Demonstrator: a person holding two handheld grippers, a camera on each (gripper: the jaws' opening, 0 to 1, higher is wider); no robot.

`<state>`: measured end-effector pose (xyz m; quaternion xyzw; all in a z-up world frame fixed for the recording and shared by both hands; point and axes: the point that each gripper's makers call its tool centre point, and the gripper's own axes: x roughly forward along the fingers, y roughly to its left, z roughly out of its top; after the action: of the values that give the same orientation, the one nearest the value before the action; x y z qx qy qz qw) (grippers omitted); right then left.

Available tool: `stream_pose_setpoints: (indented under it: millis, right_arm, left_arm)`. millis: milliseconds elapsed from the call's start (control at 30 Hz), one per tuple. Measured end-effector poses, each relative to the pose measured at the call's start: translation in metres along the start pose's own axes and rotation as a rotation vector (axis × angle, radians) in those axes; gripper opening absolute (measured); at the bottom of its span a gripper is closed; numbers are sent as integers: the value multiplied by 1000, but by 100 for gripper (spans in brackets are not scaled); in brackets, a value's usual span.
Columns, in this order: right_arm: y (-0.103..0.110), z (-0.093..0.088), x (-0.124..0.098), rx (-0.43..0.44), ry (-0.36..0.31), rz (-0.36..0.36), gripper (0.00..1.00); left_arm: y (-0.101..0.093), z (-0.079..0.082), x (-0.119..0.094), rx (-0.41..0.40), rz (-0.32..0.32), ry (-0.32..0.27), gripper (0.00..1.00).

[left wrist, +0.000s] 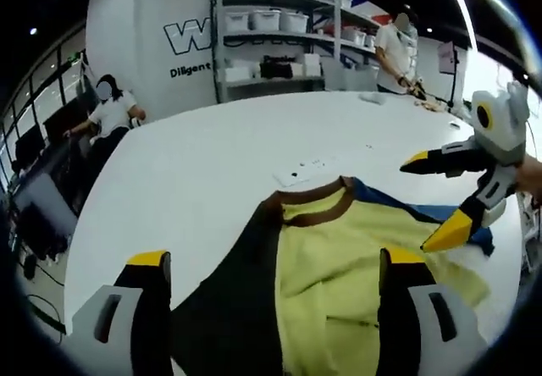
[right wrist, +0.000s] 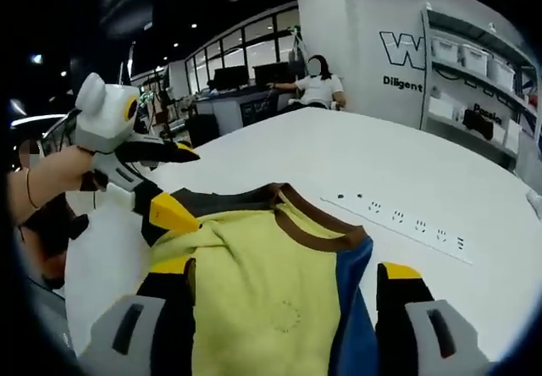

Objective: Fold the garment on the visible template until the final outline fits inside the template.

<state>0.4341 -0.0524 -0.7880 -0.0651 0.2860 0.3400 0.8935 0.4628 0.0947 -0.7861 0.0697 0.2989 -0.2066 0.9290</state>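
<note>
Both hand-held grippers, left (left wrist: pixel 271 279) and right (right wrist: pixel 288 287), hover released over the garment (right wrist: pixel 262 300) spread on the surface (left wrist: pixel 212 156), probably ready to grasp edges and fold

The garment (left wrist: pixel 339 283) is running off the lower edge of both frames; small dark marks (right wrist: pixel 398 218) on the white surface (right wrist: pixel 339 156) are staying too tiny to read.

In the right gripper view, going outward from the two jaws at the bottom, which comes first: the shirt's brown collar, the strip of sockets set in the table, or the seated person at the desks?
1. Brown collar, just ahead of the right gripper, on the garment.
2. Socket strip, farther out, right of the collar.
3. Seated person, beyond the table's far edge.
</note>
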Motion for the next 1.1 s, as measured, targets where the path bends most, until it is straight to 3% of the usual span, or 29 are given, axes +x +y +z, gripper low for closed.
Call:
stream_pose_setpoints:
  millis: [400,767,1100]
  right_arm:
    - [30,-14,-35,-47,-3,10,89]
    - [54,-57,-62,-67,37,40,87]
    - [65,-86,-72,-47,73,43,80]
  left_arm:
    - [3,-18,-48,29,39,-30,98]
    - [33,-61,-78,-16,112,11,91]
    - [50,-100,-82,-59,155,82,71]
